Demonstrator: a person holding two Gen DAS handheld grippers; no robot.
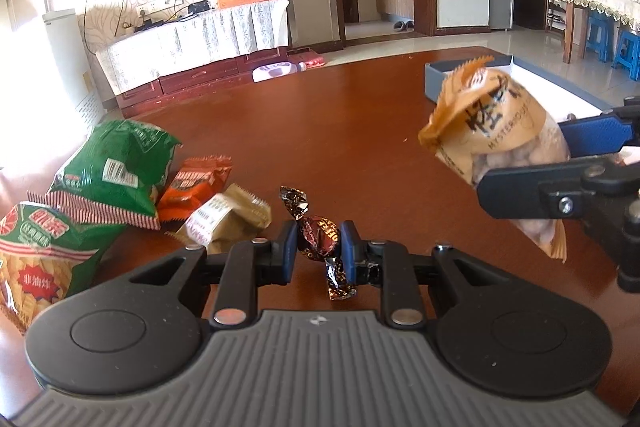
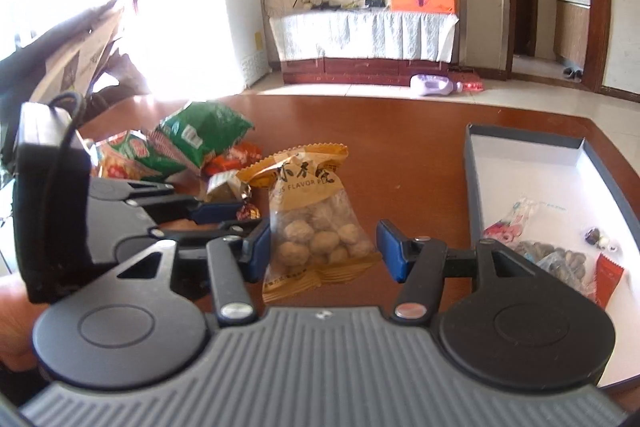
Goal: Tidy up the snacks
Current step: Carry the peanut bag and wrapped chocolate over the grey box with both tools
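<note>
While the left gripper [image 1: 319, 245] sits low at the centre of the left wrist view, its fingers [image 1: 349, 251] are clenched on a brown foil-wrapped candy [image 1: 318, 239], one twisted wrapper end standing above the pads and the other hanging below them. At the right edge of that view, the right gripper [image 1: 532, 163] grasps a tan bag of round nuts [image 1: 496, 143] lifted clear of the reddish-brown counter [image 1: 340, 131]. In the right wrist view this bag [image 2: 316, 223] hangs between the blue pads; the left pad touches it, while a narrow gap shows beside the right pad. At the left of the left wrist view lies a heap of loose snacks: two green chip bags [image 1: 112, 171], an orange packet [image 1: 196, 189] and an olive packet [image 1: 228, 223]. At the right of the right wrist view, an open grey box [image 2: 472, 187] with a white floor rests on the counter and contains several small wrapped snacks [image 2: 556, 255].
</note>
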